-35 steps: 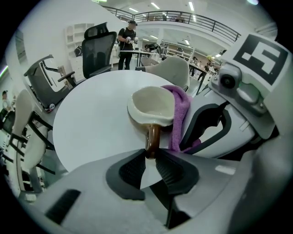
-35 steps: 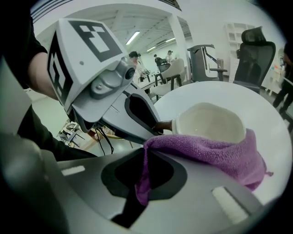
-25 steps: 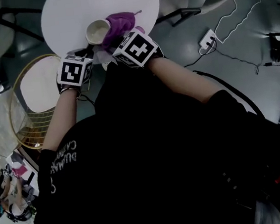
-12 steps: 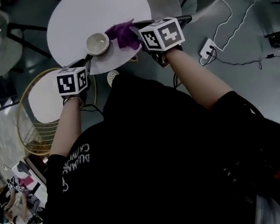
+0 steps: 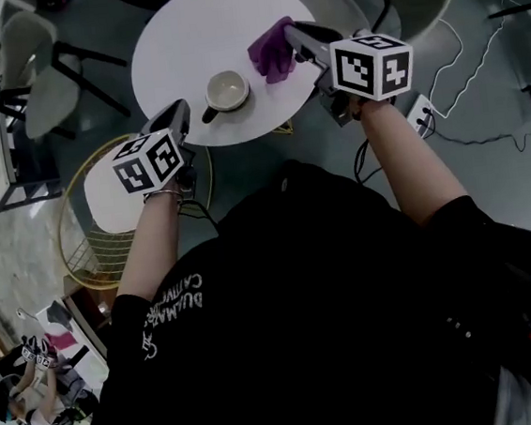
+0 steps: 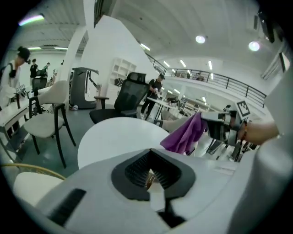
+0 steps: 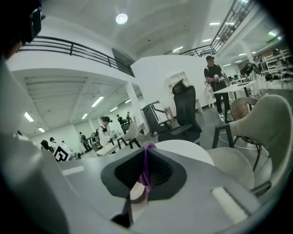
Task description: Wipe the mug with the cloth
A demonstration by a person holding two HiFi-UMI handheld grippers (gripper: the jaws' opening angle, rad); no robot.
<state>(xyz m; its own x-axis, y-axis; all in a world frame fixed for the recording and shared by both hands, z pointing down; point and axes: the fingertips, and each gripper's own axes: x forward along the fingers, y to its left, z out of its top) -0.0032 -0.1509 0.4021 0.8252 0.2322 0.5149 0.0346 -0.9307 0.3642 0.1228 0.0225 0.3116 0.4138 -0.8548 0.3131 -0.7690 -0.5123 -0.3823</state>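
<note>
- The cream mug (image 5: 227, 91) stands upright on the round white table (image 5: 176, 37), near the edge closest to the person. Its dark handle points toward the left gripper, and nothing touches it.
- The purple cloth (image 5: 273, 50) is clear of the mug, up and to the right of it in the head view. It hangs bunched from the tips of the right gripper (image 5: 292, 34).
- In the right gripper view the jaws are closed tight on a fold of the cloth (image 7: 146, 167), which runs down between the ribbed pads.
- The left gripper view shows the cloth (image 6: 185, 135) dangling in the air over the table's far side.
- The left gripper (image 5: 179, 110) is held off the table's near-left rim, short of the mug. Its jaws have just closed and now meet with nothing between them.
- A gold wire chair (image 5: 65, 239) with a white seat stands under the left forearm.
- White chairs stand round the table, one at the upper left (image 5: 27, 48).
- A power strip (image 5: 422, 113) with a white cable lies on the grey floor to the right.
</note>
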